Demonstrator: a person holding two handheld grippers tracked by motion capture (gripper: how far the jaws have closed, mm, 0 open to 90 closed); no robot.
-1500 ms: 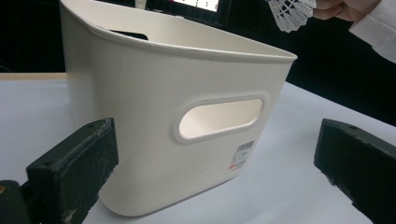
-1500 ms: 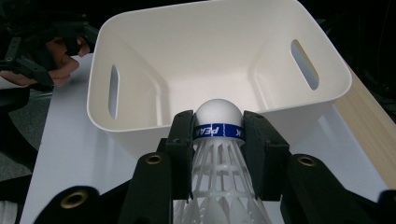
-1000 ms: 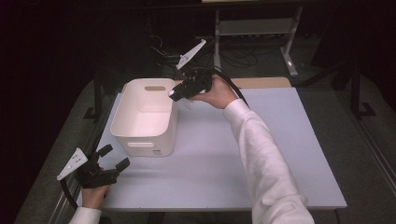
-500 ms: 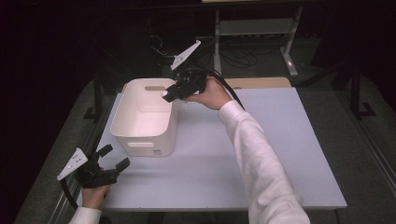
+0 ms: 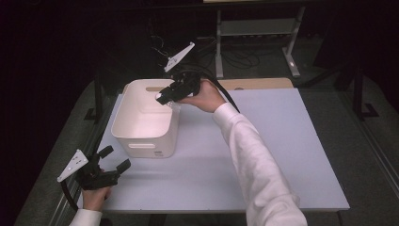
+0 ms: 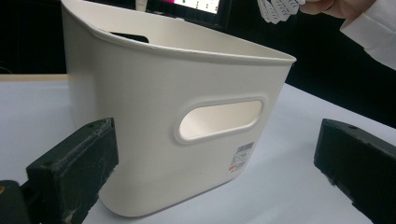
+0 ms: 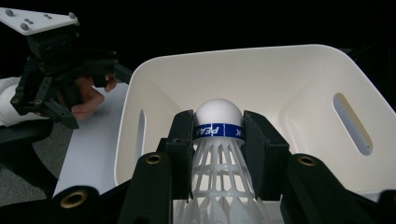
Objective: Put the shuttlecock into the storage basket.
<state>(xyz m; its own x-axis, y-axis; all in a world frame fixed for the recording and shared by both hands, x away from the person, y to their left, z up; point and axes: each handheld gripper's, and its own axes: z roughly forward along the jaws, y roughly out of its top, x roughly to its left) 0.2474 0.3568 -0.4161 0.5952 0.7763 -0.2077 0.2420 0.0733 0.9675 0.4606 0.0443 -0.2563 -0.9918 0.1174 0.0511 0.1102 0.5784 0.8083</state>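
Note:
A white shuttlecock with a blue band round its cork sits cork-forward between the jaws of my right gripper, which is shut on it. That right gripper hangs over the far right rim of a white plastic bin with handle slots. Looking down from it, the bin lies below the shuttlecock with nothing in the part I see. My left gripper rests open at the table's front left corner, aimed at the bin. Its jaws stand wide apart with nothing held. The shuttlecock's feathers show above the bin.
The bin stands on the left half of a pale table. A wooden board lies along the table's back edge. A metal stand and cables are on the dark floor behind.
My right gripper has shifted a little to the left with the shuttlecock, from beside the bin's right rim to over it. The left gripper has stayed put.

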